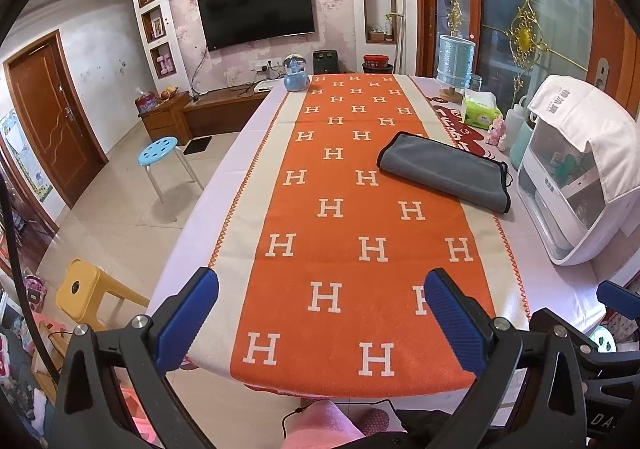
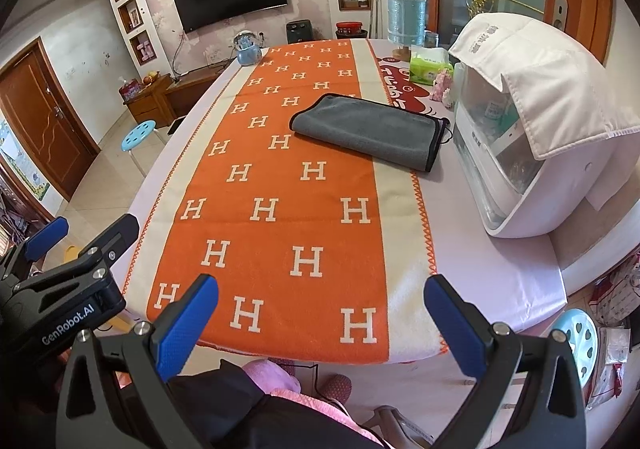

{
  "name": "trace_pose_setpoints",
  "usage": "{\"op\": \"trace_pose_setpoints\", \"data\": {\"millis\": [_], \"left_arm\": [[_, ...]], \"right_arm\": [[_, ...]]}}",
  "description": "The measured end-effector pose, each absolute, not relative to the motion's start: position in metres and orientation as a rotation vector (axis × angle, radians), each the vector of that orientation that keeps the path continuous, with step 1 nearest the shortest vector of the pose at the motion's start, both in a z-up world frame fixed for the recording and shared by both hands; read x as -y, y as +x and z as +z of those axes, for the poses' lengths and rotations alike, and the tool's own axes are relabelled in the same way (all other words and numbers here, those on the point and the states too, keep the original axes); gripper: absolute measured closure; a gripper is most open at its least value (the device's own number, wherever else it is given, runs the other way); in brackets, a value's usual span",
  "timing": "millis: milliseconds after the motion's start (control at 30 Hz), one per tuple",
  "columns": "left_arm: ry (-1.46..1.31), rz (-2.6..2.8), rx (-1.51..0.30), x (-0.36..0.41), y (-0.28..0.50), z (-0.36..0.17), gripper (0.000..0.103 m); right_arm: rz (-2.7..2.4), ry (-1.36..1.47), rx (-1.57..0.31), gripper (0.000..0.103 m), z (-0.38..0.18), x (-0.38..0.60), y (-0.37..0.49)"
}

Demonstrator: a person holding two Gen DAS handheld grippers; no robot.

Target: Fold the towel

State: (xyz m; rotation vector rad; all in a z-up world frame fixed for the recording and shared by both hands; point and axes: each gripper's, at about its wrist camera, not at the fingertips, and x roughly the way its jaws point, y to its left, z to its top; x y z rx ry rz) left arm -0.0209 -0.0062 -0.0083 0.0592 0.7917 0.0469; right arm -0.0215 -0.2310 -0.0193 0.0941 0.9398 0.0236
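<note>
A grey towel (image 1: 444,169) with a black edge lies folded on the right side of the orange H-patterned table runner (image 1: 344,217). It also shows in the right wrist view (image 2: 366,129). My left gripper (image 1: 320,293) is open and empty, held over the near end of the table, well short of the towel. My right gripper (image 2: 320,293) is open and empty too, over the near table edge. The left gripper (image 2: 44,237) shows at the left of the right wrist view.
A white appliance with a cloth cover (image 2: 532,129) stands at the table's right edge. A tissue pack (image 2: 430,67), blue lamp (image 2: 406,23) and blue globe (image 2: 248,49) stand at the far end. Stools (image 1: 160,151) stand left of the table.
</note>
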Motion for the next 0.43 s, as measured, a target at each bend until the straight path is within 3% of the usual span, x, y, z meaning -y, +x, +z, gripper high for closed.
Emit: {"op": "trace_pose_setpoints", "data": {"millis": [433], "left_arm": [[0.061,0.053,-0.793,0.0073,-0.0188,-0.0079,0.001]], "right_arm": [[0.032,0.096,-0.946,0.000,-0.0211,0.2304,-0.0195]]}}
